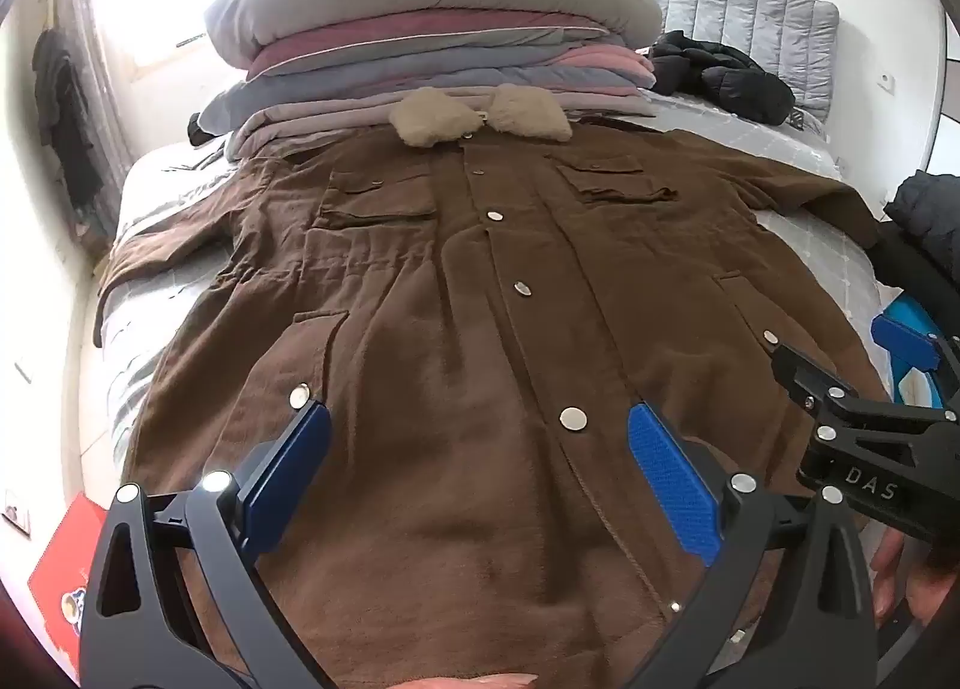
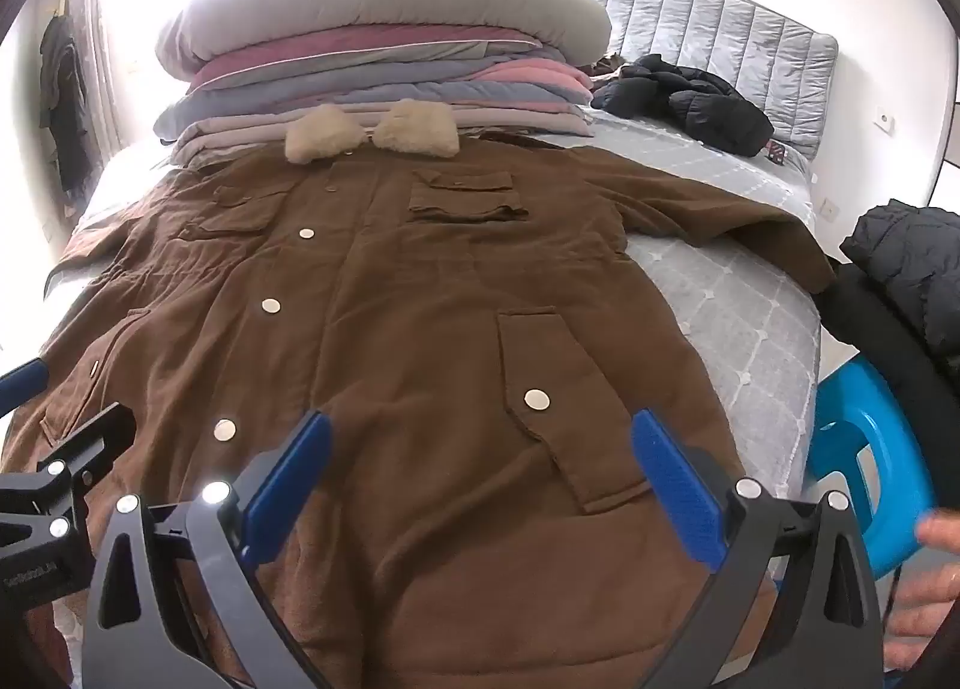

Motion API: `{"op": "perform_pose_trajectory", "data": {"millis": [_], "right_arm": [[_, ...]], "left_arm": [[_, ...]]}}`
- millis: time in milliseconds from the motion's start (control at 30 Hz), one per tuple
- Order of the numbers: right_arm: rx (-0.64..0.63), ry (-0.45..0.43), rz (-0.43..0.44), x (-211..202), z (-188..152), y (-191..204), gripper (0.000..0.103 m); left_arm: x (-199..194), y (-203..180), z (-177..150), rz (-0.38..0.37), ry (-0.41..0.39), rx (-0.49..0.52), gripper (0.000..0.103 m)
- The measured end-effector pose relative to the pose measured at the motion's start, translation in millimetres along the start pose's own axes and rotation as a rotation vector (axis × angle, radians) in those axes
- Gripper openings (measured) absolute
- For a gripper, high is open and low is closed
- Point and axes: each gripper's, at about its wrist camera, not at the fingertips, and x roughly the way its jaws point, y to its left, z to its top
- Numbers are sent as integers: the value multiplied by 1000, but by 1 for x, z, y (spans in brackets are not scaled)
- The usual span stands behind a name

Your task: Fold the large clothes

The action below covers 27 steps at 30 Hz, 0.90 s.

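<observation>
The brown coat point(image 1: 480, 329) lies spread front-up on the bed point(image 2: 732, 293), buttoned, its hem just under both tongs and its fleece collar point(image 1: 480, 119) at the far end from them. One sleeve point(image 2: 720, 221) stretches out beyond and to the right of the right tongs point(image 2: 480, 461); the other sleeve point(image 1: 168, 245) runs off ahead and left of the left tongs point(image 1: 480, 455). Both tongs stand wide open above the hem, tilted downward, gripping nothing.

Nothing appears folded yet, so the first fold is probably next. The cloth looks thick and heavy; a shallow pinch at the hem could slip out as it lifts, or catch only the top layer and leave the back behind. If the two sides rise unevenly, the fold would probably come out skewed. Beyond the collar sits a stack of folded bedding point(image 1: 420, 47), touching it; a long pull could drag the collar against that stack and bunch it. The right sleeve's end hangs near the bed's edge and could slide off.
</observation>
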Motion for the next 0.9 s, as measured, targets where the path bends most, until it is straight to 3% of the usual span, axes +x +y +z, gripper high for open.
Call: {"op": "perform_pose_trajectory", "data": {"millis": [267,333,900], "right_arm": [[3,4,8,1,-1,-1,96],[4,5,10,-1,1,4,96],[8,8,30,2,-1,3,96]], "left_arm": [[0,-2,-3,13,-3,37,96],[4,1,-1,30,17,-9,96],[9,0,-2,43,30,-2,96]]}}
